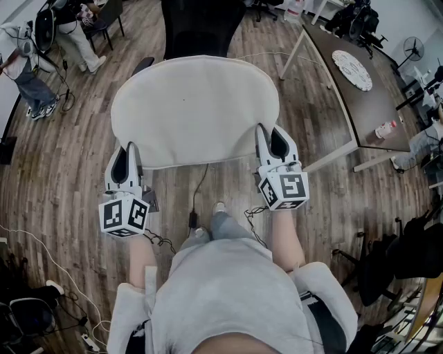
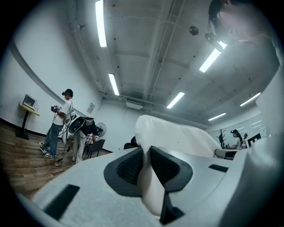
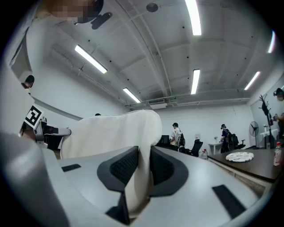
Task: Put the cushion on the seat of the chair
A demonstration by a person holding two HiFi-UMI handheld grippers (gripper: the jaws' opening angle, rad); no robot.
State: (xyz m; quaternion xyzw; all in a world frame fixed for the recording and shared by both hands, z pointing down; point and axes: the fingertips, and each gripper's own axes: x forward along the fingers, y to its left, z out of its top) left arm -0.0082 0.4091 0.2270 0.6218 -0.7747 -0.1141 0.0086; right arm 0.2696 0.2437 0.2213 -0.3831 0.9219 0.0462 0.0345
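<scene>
A wide cream cushion (image 1: 197,107) hangs level in the air in front of me, held by its near edge at both corners. My left gripper (image 1: 130,160) is shut on the near left corner, and in the left gripper view the cushion (image 2: 177,135) is pinched between the dark pads (image 2: 128,166). My right gripper (image 1: 270,143) is shut on the near right corner; the cushion (image 3: 115,131) runs between its pads (image 3: 162,168). A black chair (image 1: 197,28) stands just beyond the cushion, with its seat hidden beneath it.
A dark table (image 1: 356,86) with a patterned plate (image 1: 351,69) and a bottle (image 1: 384,129) stands at the right. People (image 1: 31,55) stand at the far left by another chair (image 1: 104,21). Cables (image 1: 194,207) trail on the wooden floor near my feet.
</scene>
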